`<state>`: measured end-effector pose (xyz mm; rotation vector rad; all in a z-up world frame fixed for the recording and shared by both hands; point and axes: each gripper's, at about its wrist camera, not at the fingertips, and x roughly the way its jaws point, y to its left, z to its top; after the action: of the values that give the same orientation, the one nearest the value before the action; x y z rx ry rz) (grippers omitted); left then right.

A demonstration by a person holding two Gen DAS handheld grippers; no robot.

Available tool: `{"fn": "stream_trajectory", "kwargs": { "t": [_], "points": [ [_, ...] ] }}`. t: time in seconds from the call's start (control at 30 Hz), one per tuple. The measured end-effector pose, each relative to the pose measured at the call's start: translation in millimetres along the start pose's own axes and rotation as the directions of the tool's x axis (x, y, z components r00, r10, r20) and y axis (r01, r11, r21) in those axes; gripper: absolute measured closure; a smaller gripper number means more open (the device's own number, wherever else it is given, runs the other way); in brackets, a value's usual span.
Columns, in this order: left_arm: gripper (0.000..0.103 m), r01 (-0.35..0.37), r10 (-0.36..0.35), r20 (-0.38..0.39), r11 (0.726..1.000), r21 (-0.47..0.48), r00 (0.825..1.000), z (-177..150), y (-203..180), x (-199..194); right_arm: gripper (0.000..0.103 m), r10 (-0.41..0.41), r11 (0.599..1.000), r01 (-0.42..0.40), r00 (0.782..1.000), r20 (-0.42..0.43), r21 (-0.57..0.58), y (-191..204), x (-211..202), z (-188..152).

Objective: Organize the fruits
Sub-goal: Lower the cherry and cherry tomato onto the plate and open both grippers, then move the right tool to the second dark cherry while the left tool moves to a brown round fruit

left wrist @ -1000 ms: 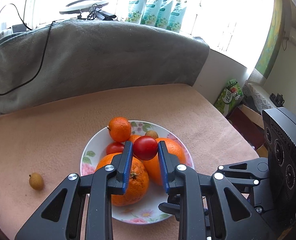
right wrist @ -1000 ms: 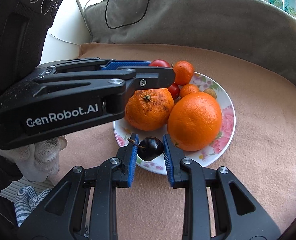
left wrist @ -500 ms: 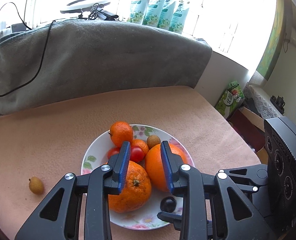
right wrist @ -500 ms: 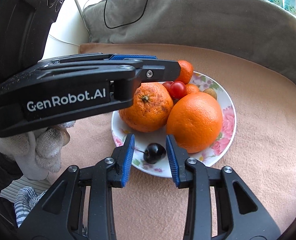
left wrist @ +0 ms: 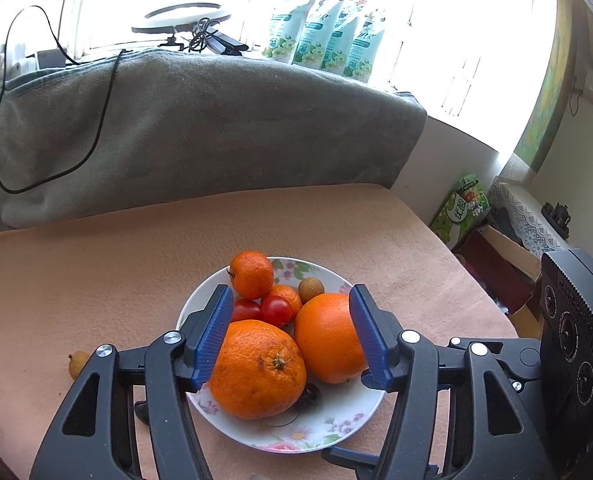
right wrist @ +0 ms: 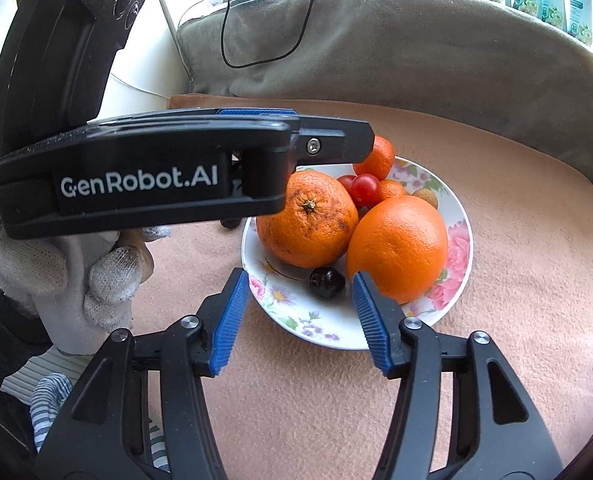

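moved: cherry tomato (left wrist: 276, 310) and dark cherry (right wrist: 327, 282) dropped onto floral plate (right wrist: 462, 240) | fingers: left gripper (left wrist: 290, 336), right gripper (right wrist: 300, 314) spreading, empty | step: release | next: fetch longan (left wrist: 76, 362) left of plate

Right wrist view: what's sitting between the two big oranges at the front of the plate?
A dark cherry lies on the plate in the gap below the rough-skinned orange and the smooth orange, as the right wrist view shows.
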<state>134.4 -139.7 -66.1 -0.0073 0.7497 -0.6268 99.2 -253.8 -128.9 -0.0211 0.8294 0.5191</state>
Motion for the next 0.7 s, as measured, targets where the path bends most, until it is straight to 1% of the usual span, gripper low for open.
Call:
{"fn": "stream_trajectory", "kwargs": {
  "t": [0.03,0.07,0.1,0.17,0.27,0.3,0.33,0.53,0.7],
  "points": [
    [0.042,-0.003,0.003,0.001,1.0,-0.001,1.0,0.2,0.2,-1.1,0.036,-0.001,1.0,0.001,1.0,0.004,-0.002,1.0,-2.0,0.0],
    [0.041,-0.006,0.006,0.001,1.0,-0.002,1.0,0.2,0.5,-2.2,0.034,-0.001,1.0,0.001,1.0,0.008,-0.005,2.0,-1.8,1.2],
    [0.039,-0.008,0.008,0.003,1.0,-0.003,1.0,0.2,0.9,-3.4,0.034,0.0,1.0,0.0,1.0,0.01,-0.007,2.6,-3.0,1.3],
    [0.038,-0.016,0.016,0.004,1.0,-0.002,1.0,0.0,2.1,-5.6,0.034,0.0,1.0,0.001,1.0,0.013,-0.009,4.3,-4.5,1.6],
    [0.037,-0.026,0.026,0.009,1.0,-0.006,1.0,-0.7,4.8,-9.8,0.024,-0.004,1.0,0.004,1.0,0.017,-0.012,6.0,-7.4,0.7],
    [0.034,-0.03,0.03,0.01,1.0,-0.008,1.0,-0.7,5.7,-11.5,0.023,-0.006,1.0,0.006,1.0,0.02,-0.014,6.5,-9.3,-0.3],
    [0.032,-0.034,0.034,0.012,0.999,-0.009,0.999,-1.4,6.4,-13.5,0.023,-0.008,1.0,0.008,1.0,0.022,-0.016,7.8,-10.2,-0.3],
    [0.032,-0.056,0.056,0.027,0.998,-0.011,0.998,-4.1,16.6,-28.1,0.023,-0.019,0.999,0.02,0.999,0.028,-0.031,16.3,-14.3,2.3],
    [0.032,-0.092,0.093,0.04,0.995,-0.026,0.995,-5.9,40.7,-44.9,0.023,-0.03,0.993,0.033,0.999,0.032,-0.114,31.7,-15.4,14.4]
  ]
}}
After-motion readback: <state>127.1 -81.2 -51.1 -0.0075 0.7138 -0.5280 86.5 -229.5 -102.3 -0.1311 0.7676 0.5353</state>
